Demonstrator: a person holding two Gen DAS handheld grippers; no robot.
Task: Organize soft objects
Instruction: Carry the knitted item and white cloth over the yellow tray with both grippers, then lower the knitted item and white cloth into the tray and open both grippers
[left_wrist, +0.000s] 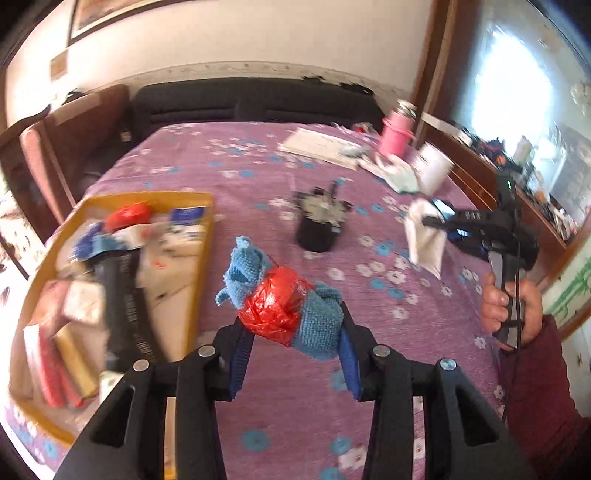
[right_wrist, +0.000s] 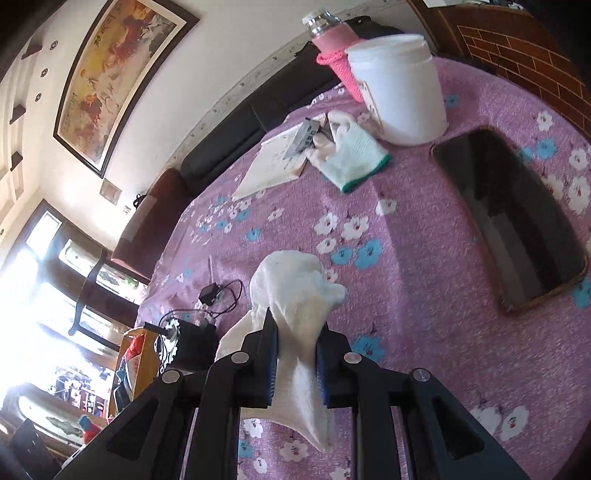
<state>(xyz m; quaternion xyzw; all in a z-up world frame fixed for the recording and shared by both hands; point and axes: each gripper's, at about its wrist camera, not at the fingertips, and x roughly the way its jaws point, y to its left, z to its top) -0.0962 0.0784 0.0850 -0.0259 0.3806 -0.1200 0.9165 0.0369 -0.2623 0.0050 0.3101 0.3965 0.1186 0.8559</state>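
Observation:
My left gripper is shut on a blue towel bundle with a red plastic bag wrapped round its middle, held above the purple flowered tablecloth. My right gripper is shut on a white cloth, held above the table; it also shows in the left wrist view, hanging from the right gripper. A white glove with a green cuff lies on the table near a white tub.
A yellow box full of packets and a red bag stands at the left. A black cup stands mid-table. A dark tray lies at the right. A pink bottle, papers and a charger with cable are also on the table.

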